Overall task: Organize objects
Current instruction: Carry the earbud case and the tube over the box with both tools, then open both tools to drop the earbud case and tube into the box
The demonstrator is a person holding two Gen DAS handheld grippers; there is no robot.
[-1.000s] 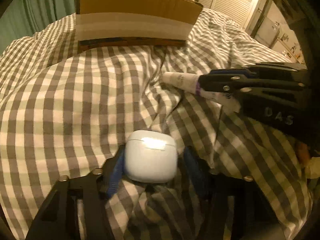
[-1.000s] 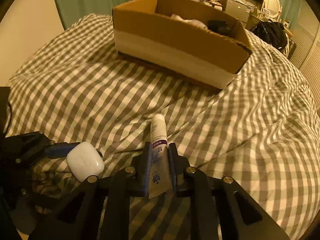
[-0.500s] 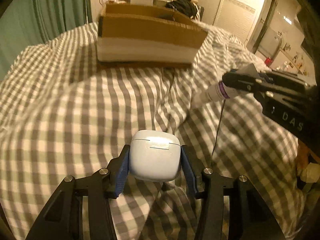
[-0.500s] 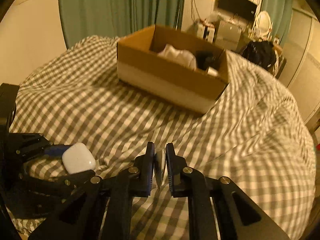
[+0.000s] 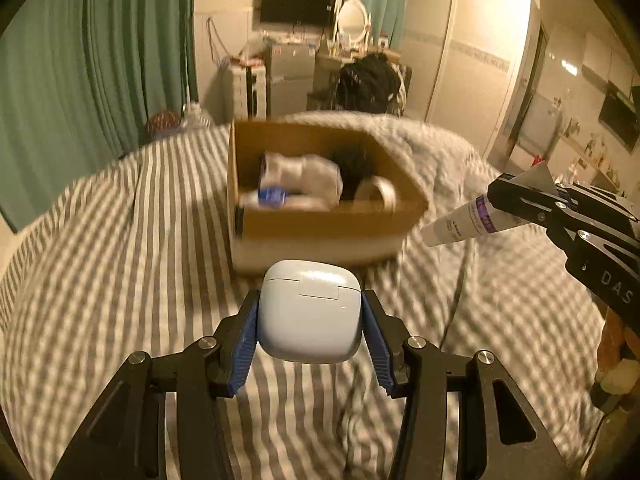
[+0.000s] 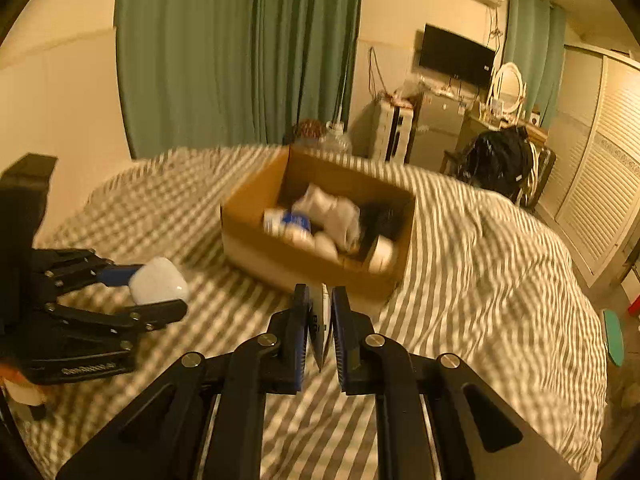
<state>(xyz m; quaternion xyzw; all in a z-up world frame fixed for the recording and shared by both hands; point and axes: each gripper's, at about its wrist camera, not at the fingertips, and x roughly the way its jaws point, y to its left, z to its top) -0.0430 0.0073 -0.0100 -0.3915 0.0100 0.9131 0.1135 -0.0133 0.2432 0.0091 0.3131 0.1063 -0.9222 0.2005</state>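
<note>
Left wrist view: the left gripper is closed on a white earbud case, blue pads pressing its two side faces, and carries it above the checked bedspread, short of the cardboard box. The case looks light, rigid and glossy, so it is likely slippery; holding the flat sides near mid-height, as here, suits it. To the right, the right gripper holds a small tube, cap end toward the box.

Right wrist view: the right gripper is nearly shut, pinching the tube's flat crimped tail. The tube is probably soft and light; that tail is its stiffest part. The box lies ahead and already holds several items.
</note>
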